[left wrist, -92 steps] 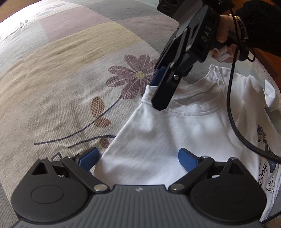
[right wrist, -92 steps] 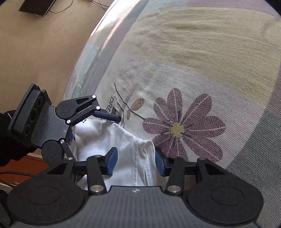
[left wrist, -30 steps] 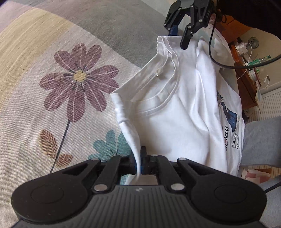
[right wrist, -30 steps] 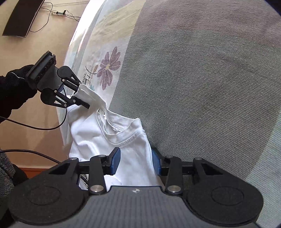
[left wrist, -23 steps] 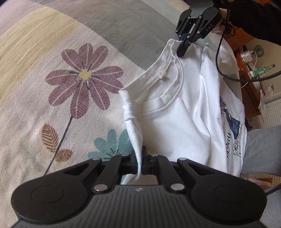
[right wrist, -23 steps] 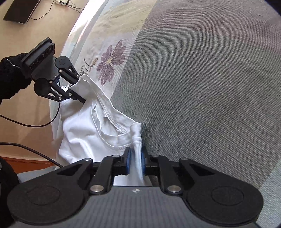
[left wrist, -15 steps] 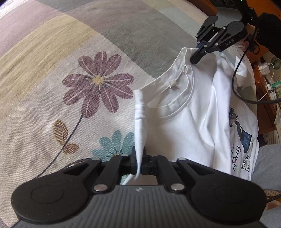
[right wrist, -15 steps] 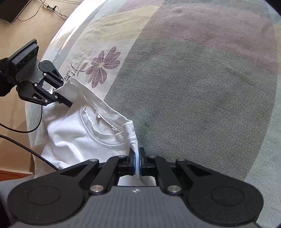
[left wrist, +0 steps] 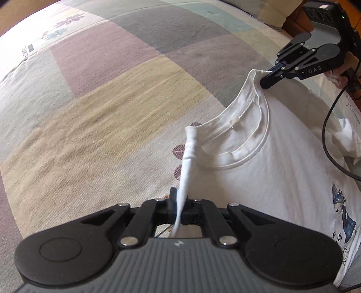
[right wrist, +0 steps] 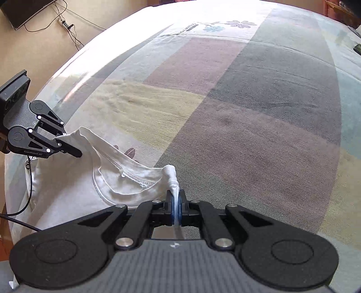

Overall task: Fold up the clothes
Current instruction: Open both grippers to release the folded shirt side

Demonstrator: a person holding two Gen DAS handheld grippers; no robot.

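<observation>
between the fingers of the left gripper [left wrist: 179,208] a bunched strip of white cloth is pinched tight: it is one shoulder of the t-shirt [left wrist: 270,171], and the cloth runs up and away from the closed jaws to the round neckline just ahead of them. farther ahead and to the right of this gripper, the right gripper [left wrist: 267,82] is clenched on the other shoulder, at the far end of the collar, with a black cable [left wrist: 327,135] trailing down from it across the cloth. the shirt's body spreads out to the right of the left gripper and shows a small blue print near its lower edge.

from the right wrist camera, the right gripper [right wrist: 175,208] has its blue pads pressed together on a twisted point of the t-shirt [right wrist: 67,184], and the collar sags in a loop from those jaws out to the left. up at the far left of that loop the left gripper [right wrist: 74,153] grips its own corner. the cloth hangs between the two grippers and its lower part lies on the bedspread [right wrist: 248,112], a cover of broad grey, mauve, yellow and pale green blocks with flowers printed on it. beyond the bedspread's left edge a beige wall carries a dark screen [right wrist: 24,11] and loose wires.
</observation>
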